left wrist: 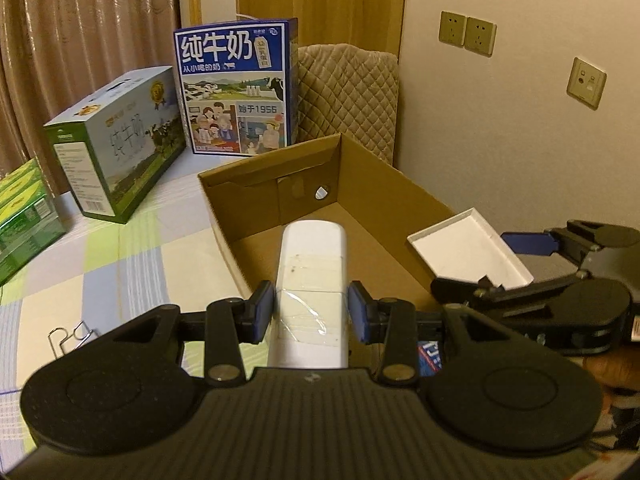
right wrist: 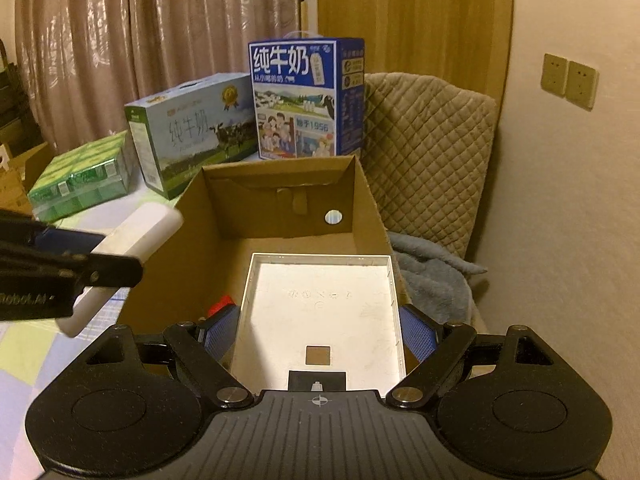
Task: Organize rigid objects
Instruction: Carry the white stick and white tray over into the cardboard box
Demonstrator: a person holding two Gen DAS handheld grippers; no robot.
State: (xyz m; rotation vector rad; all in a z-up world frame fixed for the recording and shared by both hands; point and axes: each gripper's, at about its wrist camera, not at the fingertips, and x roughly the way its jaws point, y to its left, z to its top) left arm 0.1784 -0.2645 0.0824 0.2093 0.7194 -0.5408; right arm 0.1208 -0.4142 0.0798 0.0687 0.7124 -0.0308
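- The left gripper is clamping a white oblong block between its blue pads, the block sticking out ahead of it over the near-left wall of the open cardboard box.
- The right gripper is holding a shallow white tray across its width, jaws spread wide, just above the box's near end.
- Judging by this, both are carrying items in; next each needs lowering onto the box floor, then releasing.
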